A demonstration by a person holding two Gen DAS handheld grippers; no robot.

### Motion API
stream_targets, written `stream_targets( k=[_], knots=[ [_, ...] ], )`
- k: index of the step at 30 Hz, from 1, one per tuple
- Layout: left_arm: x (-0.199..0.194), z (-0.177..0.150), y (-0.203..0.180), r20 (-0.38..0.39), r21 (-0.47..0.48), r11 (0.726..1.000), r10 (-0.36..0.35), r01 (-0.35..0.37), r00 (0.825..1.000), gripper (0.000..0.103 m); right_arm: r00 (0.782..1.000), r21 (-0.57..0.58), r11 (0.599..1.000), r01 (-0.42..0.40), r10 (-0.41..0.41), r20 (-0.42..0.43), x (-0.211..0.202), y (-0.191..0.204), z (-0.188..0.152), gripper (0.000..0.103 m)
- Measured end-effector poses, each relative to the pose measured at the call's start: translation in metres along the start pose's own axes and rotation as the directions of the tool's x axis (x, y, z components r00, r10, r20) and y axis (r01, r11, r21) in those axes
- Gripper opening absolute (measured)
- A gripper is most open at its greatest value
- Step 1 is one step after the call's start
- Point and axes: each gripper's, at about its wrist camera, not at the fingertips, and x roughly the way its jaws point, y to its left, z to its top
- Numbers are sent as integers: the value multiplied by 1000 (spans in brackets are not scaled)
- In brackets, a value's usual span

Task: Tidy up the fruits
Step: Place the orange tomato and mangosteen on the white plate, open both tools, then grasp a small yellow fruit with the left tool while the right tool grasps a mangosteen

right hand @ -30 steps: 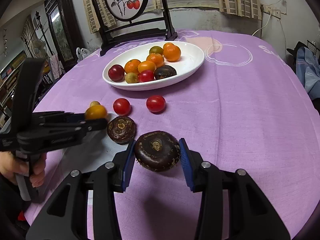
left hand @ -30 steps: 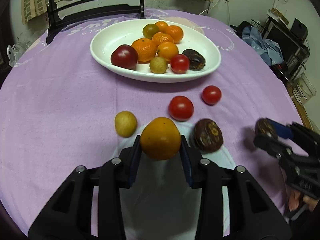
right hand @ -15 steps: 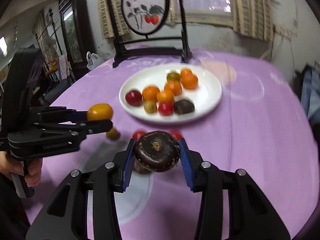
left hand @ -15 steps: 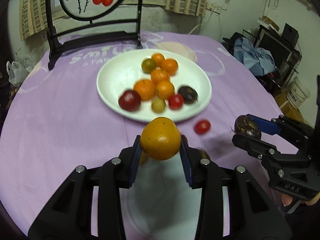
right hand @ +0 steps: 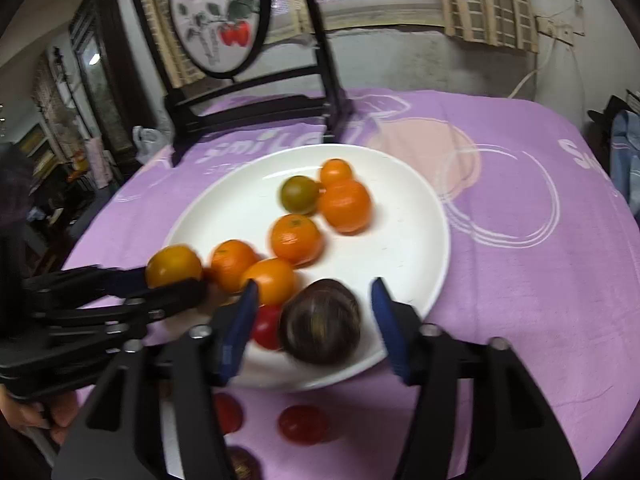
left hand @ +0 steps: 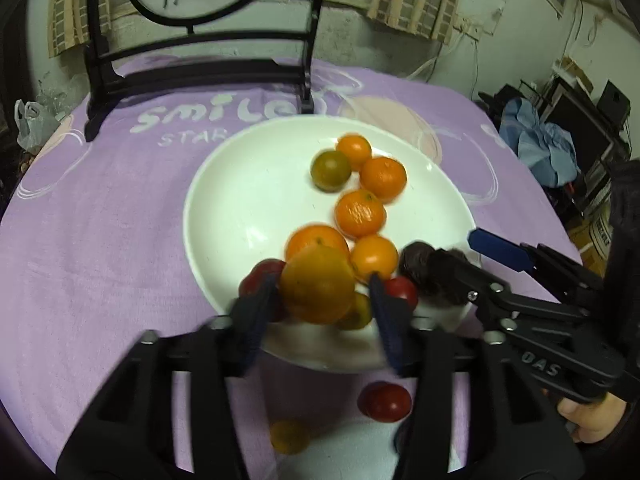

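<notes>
The left tool (left hand: 320, 300) hangs over the near rim of the wide white ceramic plate (left hand: 240, 208), which sits toward the far edge of the purple-clothed round surface (left hand: 100, 220). Its jaws have just been opening, and the round orange citrus fruit (left hand: 318, 284) lies between the blue pads with a gap showing on the right side, so the pads no longer press it. The right tool (right hand: 314, 320) is at the plate's near right rim; its jaws have also just been opening, and the dark brown round fruit (right hand: 320, 328) sits loose between them, clear of both pads, on or just above the plate. Several small oranges (left hand: 360, 214), one green citrus (left hand: 331, 170) and red tomatoes (left hand: 402, 290) rest on the plate. Two more red tomatoes (right hand: 304, 424) lie on the cloth near the plate's near rim.
</notes>
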Motion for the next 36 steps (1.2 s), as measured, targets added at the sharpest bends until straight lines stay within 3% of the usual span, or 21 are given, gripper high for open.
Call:
stream_targets(
  k=[1,11,23,36],
  knots=[
    [-4,-1,1,17,-3,1000,7,-7,1000,68,1000,-3,1000,-1,1,7,-1,-1,0,63],
    [-46,-26,13,62,-14,1000,5,-4,998,82,1000,30,999,-13,13,2,-31,-5,-30,64],
    [-83,-86,20,65,-2,1000,1,-1,998,83,999,118,993,-24,26,-20,-71,-7,-95,65],
    [-78,-116,26,80,-4,1000,-2,3,997,87,998,49,999,19,-16,-57,-88,17,-127,66]
  ],
)
